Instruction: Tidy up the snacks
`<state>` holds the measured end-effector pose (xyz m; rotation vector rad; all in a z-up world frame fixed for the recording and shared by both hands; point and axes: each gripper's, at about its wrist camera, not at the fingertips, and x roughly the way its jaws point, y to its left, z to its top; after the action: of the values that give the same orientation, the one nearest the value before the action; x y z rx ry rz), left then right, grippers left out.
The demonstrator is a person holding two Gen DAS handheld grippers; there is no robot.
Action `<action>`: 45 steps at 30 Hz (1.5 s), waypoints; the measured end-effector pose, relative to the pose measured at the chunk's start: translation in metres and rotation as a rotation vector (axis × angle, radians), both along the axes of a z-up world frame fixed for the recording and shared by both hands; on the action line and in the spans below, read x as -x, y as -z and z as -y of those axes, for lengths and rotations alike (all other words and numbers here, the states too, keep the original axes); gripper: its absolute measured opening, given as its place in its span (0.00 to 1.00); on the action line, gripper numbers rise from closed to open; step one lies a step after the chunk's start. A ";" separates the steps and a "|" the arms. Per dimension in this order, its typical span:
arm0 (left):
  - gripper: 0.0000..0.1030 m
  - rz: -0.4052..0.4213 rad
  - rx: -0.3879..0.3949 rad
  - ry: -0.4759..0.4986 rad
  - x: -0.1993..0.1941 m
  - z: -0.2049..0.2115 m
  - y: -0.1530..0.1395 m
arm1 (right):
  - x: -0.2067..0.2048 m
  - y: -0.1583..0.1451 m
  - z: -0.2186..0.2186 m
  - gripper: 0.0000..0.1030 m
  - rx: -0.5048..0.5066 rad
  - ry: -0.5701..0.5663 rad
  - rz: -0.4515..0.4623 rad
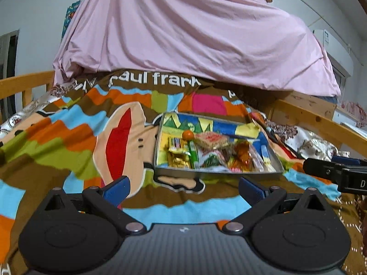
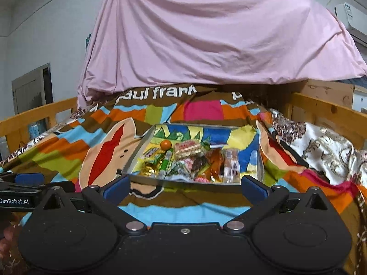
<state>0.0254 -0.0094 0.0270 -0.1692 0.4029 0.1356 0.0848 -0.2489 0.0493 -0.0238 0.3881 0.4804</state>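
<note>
— Starting nearest: what are the grippers doing?

— Both hang over the patterned blanket [image 2: 183, 210], short of the tray. The left gripper [image 1: 183, 186] has its jaws spread wide with nothing between them; the right gripper [image 2: 184, 186] is just as wide and just as empty.

— And beyond them?

— A shallow metal tray [image 2: 135, 158] lies on the blanket, tilted slightly on the soft bedding. The snacks [image 2: 195, 160] are heaped inside it: foil-wrapped sweets, a green tube [image 2: 165, 163], a small orange ball [image 2: 165, 145], a flat wrapped bar [image 2: 231, 165].

— How will they handle?

— Light, I'd judge, with slippery, crinkly wrappers that give under pressure. Pinching a stiff packet across its narrow sides looks safest; the ball may roll away.

— Farthest?

— A wooden bed rail [image 2: 330, 107] and a draped pink sheet [image 2: 206, 34].
</note>
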 end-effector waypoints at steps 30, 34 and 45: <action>1.00 -0.082 0.029 0.002 0.004 -0.010 0.037 | 0.001 0.033 -0.013 0.99 0.056 0.025 -0.109; 1.00 -0.087 0.030 0.003 0.003 -0.009 0.038 | 0.000 0.034 -0.013 0.99 0.059 0.026 -0.114; 1.00 -0.110 0.029 0.003 0.000 -0.009 0.042 | -0.001 0.042 -0.013 0.99 0.067 0.036 -0.130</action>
<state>0.0254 -0.0001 -0.0150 -0.1905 0.5154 0.1361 0.0857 -0.2355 0.0074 -0.0502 0.5314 0.4343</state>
